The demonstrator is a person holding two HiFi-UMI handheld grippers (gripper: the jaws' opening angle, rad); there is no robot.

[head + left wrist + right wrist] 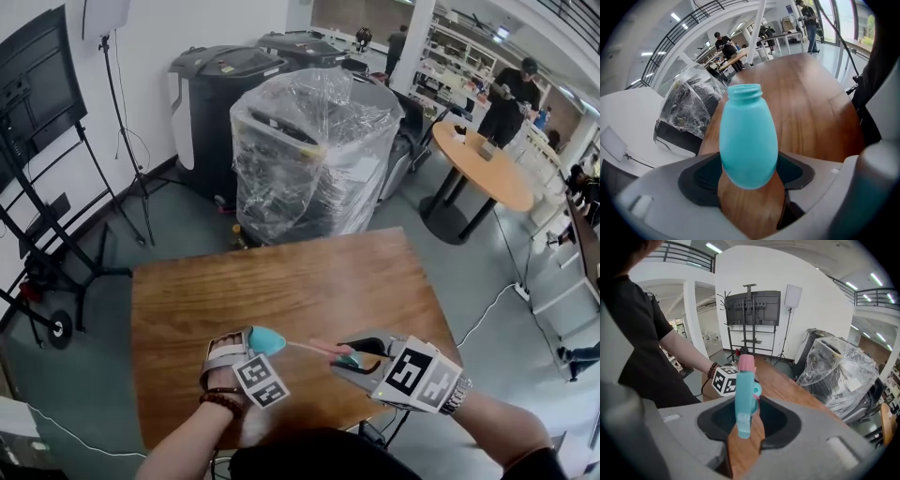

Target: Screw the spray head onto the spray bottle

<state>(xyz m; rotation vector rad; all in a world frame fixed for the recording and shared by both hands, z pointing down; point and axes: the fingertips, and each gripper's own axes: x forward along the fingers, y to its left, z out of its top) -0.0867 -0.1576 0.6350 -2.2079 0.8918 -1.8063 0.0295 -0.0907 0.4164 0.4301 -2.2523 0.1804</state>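
Over the near edge of the brown wooden table (281, 281) my left gripper (255, 343) is shut on a teal spray bottle (266, 340). In the left gripper view the bottle (747, 136) sits between the pads, with its open threaded neck (744, 92) pointing away from me. My right gripper (356, 357) is shut on the teal spray head (349, 357), whose pink tube (309, 347) reaches left towards the bottle. In the right gripper view the spray head (744, 399) stands upright between the jaws, pink nozzle (746, 363) on top. Bottle and head are apart.
Beyond the table's far edge stands a plastic-wrapped machine (314, 150) beside dark bins (220, 94). A screen on a stand (37, 84) and a light stand are at the left. At the right are a round table (483, 164) and a standing person (511, 94).
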